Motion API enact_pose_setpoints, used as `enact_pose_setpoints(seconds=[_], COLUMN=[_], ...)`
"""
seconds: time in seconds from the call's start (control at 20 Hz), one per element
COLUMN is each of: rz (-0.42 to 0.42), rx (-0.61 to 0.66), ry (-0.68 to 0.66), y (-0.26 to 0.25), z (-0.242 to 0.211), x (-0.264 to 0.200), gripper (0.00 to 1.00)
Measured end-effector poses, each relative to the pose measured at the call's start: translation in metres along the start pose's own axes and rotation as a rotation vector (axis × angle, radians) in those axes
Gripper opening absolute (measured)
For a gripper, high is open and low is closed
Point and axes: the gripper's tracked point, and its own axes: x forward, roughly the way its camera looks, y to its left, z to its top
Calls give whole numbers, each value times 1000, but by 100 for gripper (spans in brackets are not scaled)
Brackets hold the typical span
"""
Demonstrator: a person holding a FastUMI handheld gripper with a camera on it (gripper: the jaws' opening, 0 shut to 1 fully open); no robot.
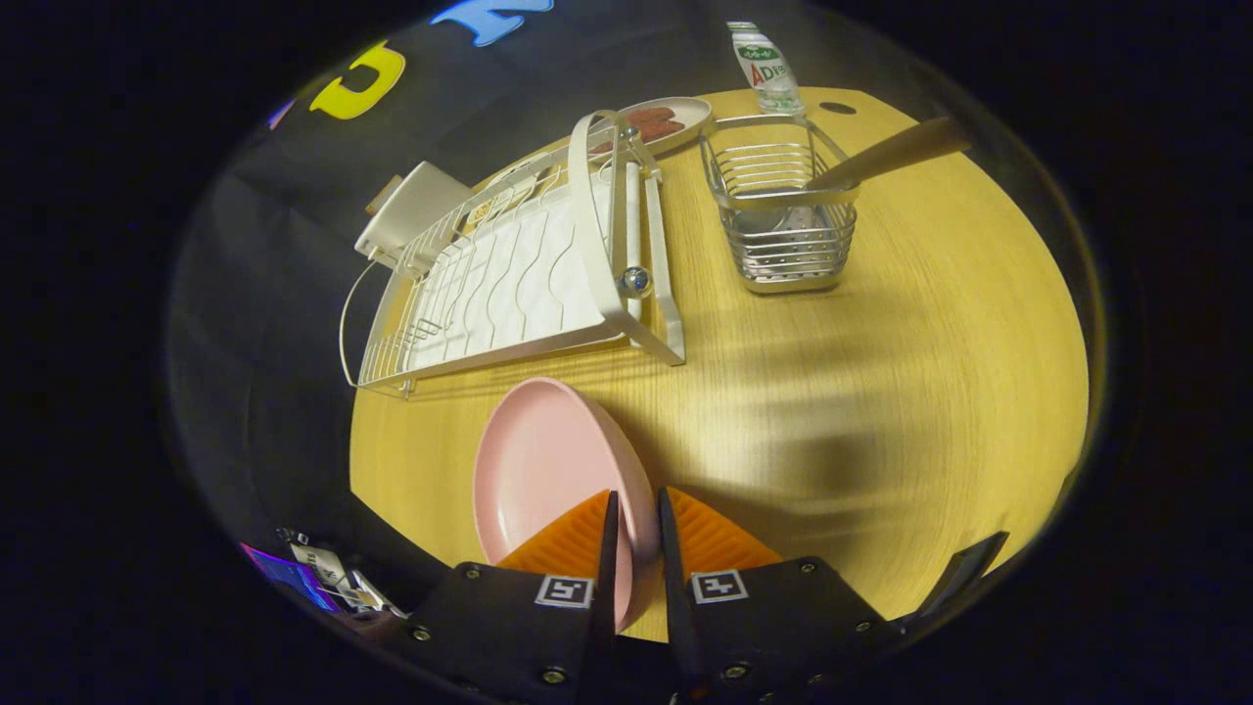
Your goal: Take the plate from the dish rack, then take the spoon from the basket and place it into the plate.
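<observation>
A pink plate (pixel 548 470) is held tilted above the wooden table (pixel 881 392), its rim pinched between my two fingers. My gripper (pixel 636 519) is shut on that rim. Beyond the plate lies the white dish rack (pixel 509 274), with no dishes in it. To the right of the rack stands a wire basket (pixel 783 215) with a wooden-handled spoon (pixel 891 152) leaning out of it toward the right.
A plastic bottle (pixel 765 69) stands behind the basket. A small plate with brown food (pixel 666 122) sits behind the rack, and a white box (pixel 411 211) lies at the rack's far left. The table's left edge runs close beside the pink plate.
</observation>
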Motion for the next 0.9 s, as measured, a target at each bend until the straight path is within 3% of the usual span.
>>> enact_pose_setpoints(seconds=[0.1,0.25,0.6,0.9], rz=[6,-53,-239,-266], rx=[-16,-71,-207,-216], ry=[-42,-183,-460,-706], y=[3,-4,-28,-46], z=[8,32,64,77], x=[-8,-30,-91,-129], gripper=[22,22,22,22])
